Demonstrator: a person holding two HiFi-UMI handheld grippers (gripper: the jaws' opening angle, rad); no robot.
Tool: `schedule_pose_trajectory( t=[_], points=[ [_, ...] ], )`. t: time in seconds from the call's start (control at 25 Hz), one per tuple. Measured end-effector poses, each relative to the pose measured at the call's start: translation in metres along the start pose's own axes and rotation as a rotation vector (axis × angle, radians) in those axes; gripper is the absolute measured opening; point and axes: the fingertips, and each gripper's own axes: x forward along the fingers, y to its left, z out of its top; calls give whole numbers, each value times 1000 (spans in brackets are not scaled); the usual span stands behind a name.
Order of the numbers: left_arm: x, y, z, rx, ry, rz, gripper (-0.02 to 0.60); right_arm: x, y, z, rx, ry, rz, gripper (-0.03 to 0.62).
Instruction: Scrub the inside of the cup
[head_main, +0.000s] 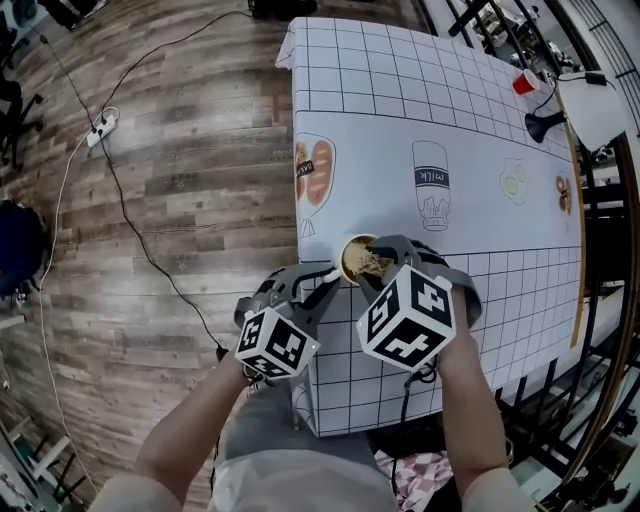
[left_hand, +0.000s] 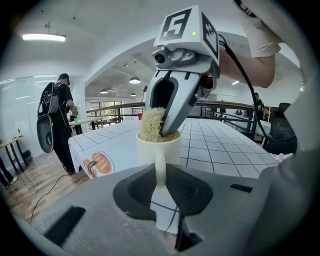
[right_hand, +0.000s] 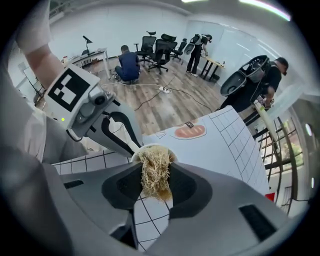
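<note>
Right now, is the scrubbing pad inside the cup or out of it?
Partly inside: the right claw holds the straw-coloured pad in the cup, its top poking above the rim. The left claw grips the handle.

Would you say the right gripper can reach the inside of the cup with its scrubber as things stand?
Probably yes: the left gripper holds the cup upright by its handle, mouth unobstructed, and the right gripper's scrubber sits in it.

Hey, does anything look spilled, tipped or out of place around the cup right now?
Nothing stands out. The cream handled cup is upright over the grid-printed tablecloth, its handle clamped in the left tool. The right tool holds the straw-coloured fibre scrubber down in it. No spill shows.
</note>
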Motion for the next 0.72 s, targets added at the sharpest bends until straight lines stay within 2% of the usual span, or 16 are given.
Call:
schedule_pose_trajectory(
  t=[0.16,0.28,0.36,0.44,0.56,0.72],
  points=[
    [2,0,-4,21,22,-3,63,20,0,-6,44,-1,44,130],
    [2,1,-11,4,41,-5,61,23,2,-5,94,-11,102,127],
    [1,1,-12,-15,44,-6,61,18,5,-2,146,-53,165,126],
    [0,-1,-13,-15,44,-3,61,5,5,1,196,-108,192,127],
    [-1,1,-12,-12,43,2,61,-20,-3,5,222,-154,140,127],
    [-1,6,-9,-15,32,16,61,-28,-15,7,112,-101,18,127]
  ],
)
